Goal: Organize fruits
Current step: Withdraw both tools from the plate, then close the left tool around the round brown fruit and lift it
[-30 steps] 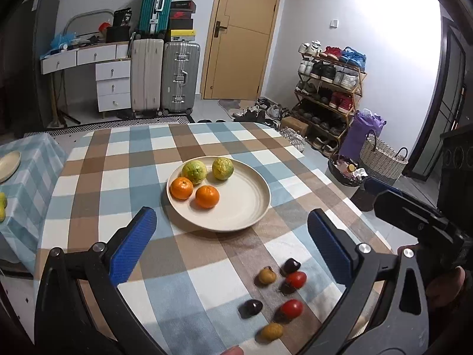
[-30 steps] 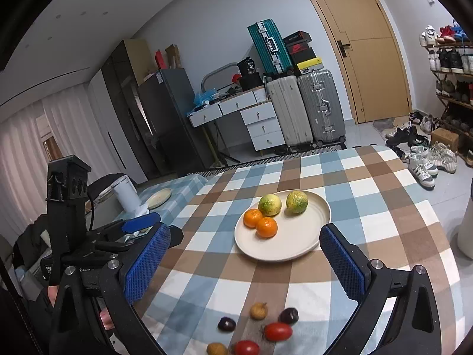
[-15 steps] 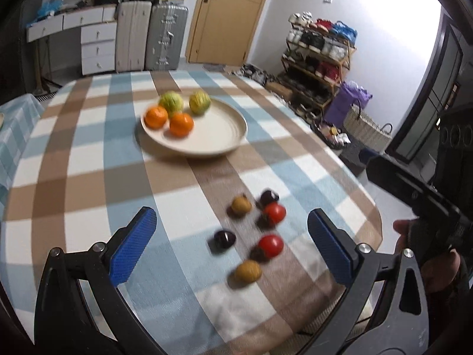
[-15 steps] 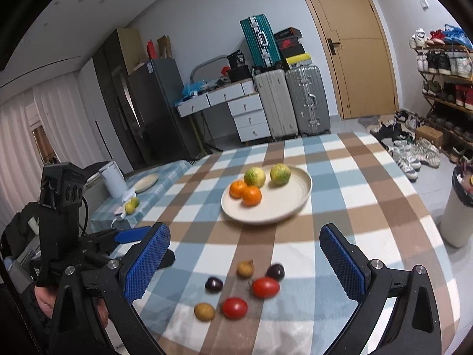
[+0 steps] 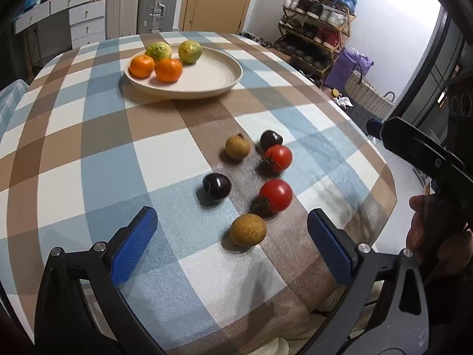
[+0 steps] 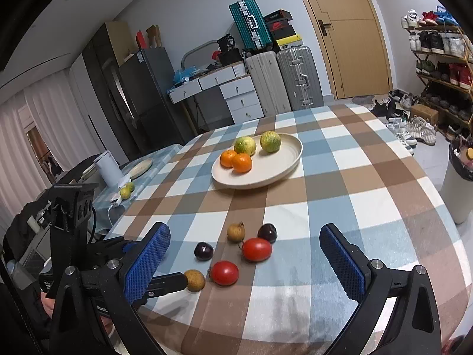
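- Both our tools stand wide and empty: the left tool point(image 5: 230, 236) hangs just above the near longan point(image 5: 247, 230), and the right tool point(image 6: 245, 254) hovers over the same cluster of small fruits near the counter point(image 5: 88, 153) edge.
- The six small fruits lie loose on the cloth, close together; the plate point(image 5: 212, 80) with two oranges point(image 5: 168, 70) and two green citrus fruits sits well apart, farther in.
- We risk nudging the near tomato point(image 5: 276, 194), which sits just beside the longan; closing on one could roll the other.
- Round fruit this near the edge could roll off the counter if a pad bumps it.
- Both tools aim at one cluster, so we judge they could collide.
- Squeezing too hard could bruise a tomato or a dark plum point(image 5: 216, 187).
- A longan gripped off-centre may pop out of the pads.
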{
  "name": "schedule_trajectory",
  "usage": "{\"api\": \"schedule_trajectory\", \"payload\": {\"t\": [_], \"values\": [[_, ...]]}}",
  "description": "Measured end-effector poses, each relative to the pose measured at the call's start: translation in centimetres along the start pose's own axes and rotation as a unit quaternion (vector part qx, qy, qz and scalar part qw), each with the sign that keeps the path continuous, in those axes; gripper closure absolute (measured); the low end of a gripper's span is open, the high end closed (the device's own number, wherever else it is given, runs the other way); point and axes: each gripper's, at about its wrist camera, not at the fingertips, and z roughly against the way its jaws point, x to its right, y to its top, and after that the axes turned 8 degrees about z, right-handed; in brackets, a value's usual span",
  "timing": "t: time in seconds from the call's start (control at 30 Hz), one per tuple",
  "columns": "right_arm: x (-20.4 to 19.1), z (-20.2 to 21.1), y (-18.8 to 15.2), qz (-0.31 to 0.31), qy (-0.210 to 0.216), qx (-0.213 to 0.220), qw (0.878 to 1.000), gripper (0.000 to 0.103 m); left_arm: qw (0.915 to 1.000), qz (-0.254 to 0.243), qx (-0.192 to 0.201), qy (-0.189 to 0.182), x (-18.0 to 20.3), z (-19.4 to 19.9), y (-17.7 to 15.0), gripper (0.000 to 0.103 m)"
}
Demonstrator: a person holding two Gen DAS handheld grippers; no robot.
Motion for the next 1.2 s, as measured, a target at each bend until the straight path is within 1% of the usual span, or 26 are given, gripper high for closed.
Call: {"api": "schedule_trajectory", "payload": {"t": [0.03,0.13,0.2,0.23,0.3,0.33,0.4,0.47,0.57,0.63,0.7,0.8,1.03,1.2], "values": [[0.0,-0.1,-0.2,-0.001,0.001,-0.002,1.000,0.000,1.0000,-0.003,-0.003,-0.003,0.1,-0.2,-0.1,0.003],[0.0,-0.3,-0.5,-0.002,0.003,-0.007,1.000,0.000,0.9998,-0.013,-0.011,-0.003,0.5,-0.6,-0.3,0.014],[0.1,-0.4,-0.7,-0.004,0.003,-0.011,1.000,0.000,0.9995,-0.022,-0.020,-0.002,0.7,-1.0,-0.5,0.026],[0.1,-0.5,-0.8,-0.005,0.004,-0.013,1.000,0.000,0.9995,-0.024,-0.022,-0.003,0.8,-1.1,-0.6,0.030],[0.2,-0.7,-0.9,-0.007,0.005,-0.015,1.000,0.000,0.9993,-0.027,-0.024,-0.004,0.8,-1.2,-0.7,0.042],[0.3,-0.8,-1.0,-0.008,0.005,-0.017,1.000,0.000,0.9993,-0.027,-0.024,-0.006,0.8,-1.2,-0.7,0.046],[0.4,-0.9,-1.1,-0.009,0.004,-0.022,1.000,0.000,0.9991,-0.028,-0.028,-0.014,0.8,-1.2,-0.8,0.066],[0.5,-1.0,-1.1,-0.014,0.004,-0.023,1.000,0.000,0.9984,-0.036,-0.034,-0.027,0.9,-1.1,-0.8,0.078],[0.5,-0.9,-1.1,-0.014,0.004,-0.024,1.000,0.000,0.9977,-0.042,-0.037,-0.038,1.2,-1.1,-1.1,0.079],[0.6,-0.9,-1.2,-0.015,0.005,-0.027,1.000,0.000,0.9978,-0.039,-0.032,-0.043,1.1,-0.8,-1.1,0.079],[0.5,-1.0,-1.3,-0.016,0.006,-0.030,0.999,0.000,0.9979,-0.036,-0.024,-0.048,0.9,-0.3,-1.0,0.079],[0.4,-1.1,-1.5,-0.016,0.009,-0.037,0.999,0.000,0.9985,-0.028,-0.008,-0.046,0.4,0.6,-0.5,0.079],[-0.5,-2.4,-2.4,-0.016,0.029,-0.064,0.997,0.000,0.9982,0.005,0.039,-0.045,-2.4,3.5,0.6,0.079],[-1.5,-4.0,-3.0,-0.010,0.039,-0.083,0.996,0.000,0.9973,0.024,0.055,-0.042,-4.2,4.6,0.8,0.079]]}}
